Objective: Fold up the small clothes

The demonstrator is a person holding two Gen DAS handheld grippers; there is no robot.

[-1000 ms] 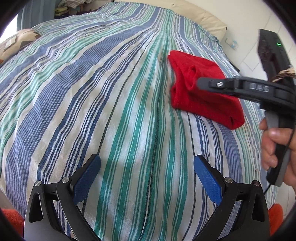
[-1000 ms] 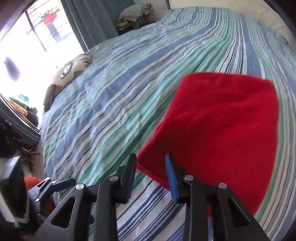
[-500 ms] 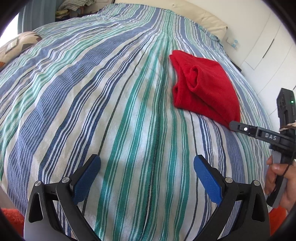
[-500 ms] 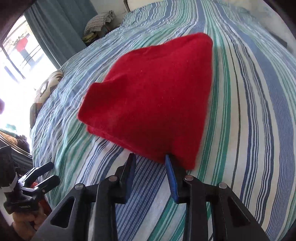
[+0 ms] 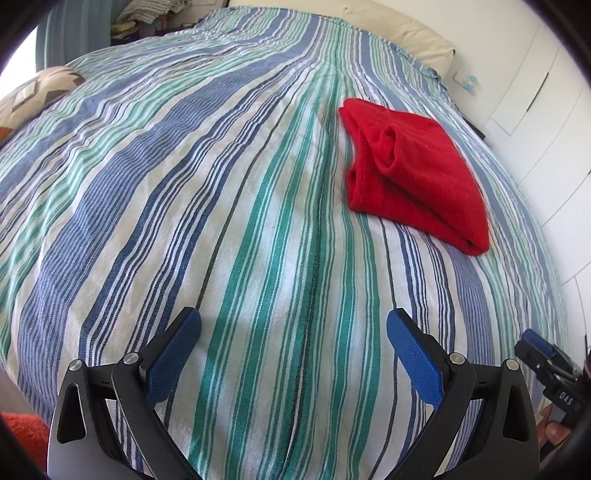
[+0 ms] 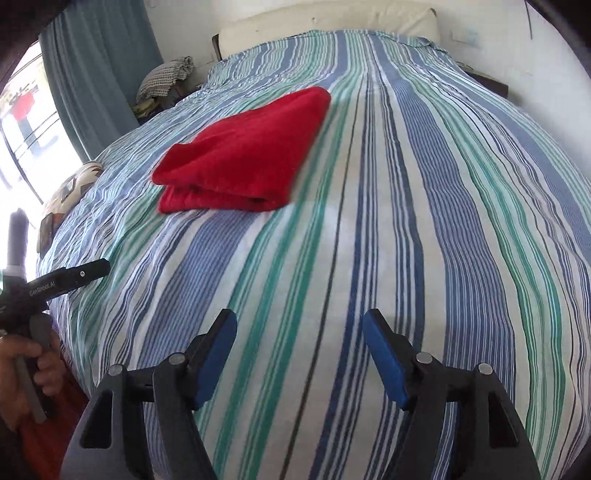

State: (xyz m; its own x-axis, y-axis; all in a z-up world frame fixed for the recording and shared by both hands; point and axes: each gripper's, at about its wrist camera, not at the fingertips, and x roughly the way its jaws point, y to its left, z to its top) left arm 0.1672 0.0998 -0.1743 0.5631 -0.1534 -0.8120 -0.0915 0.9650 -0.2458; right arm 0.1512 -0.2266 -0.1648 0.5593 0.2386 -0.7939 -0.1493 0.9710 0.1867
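Our left tool (image 5: 293,356) and right tool (image 6: 300,360) both hang open and empty over the bed (image 5: 184,221). The red garment (image 5: 413,173) lies folded ahead, well apart from both. We should check its edges sit square before leaving it.

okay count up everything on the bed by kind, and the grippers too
Red folded garment: 1
Patterned cushion: 1
Cream pillow: 1
Grippers: 2, the left gripper and the right gripper, both open
Total: 5
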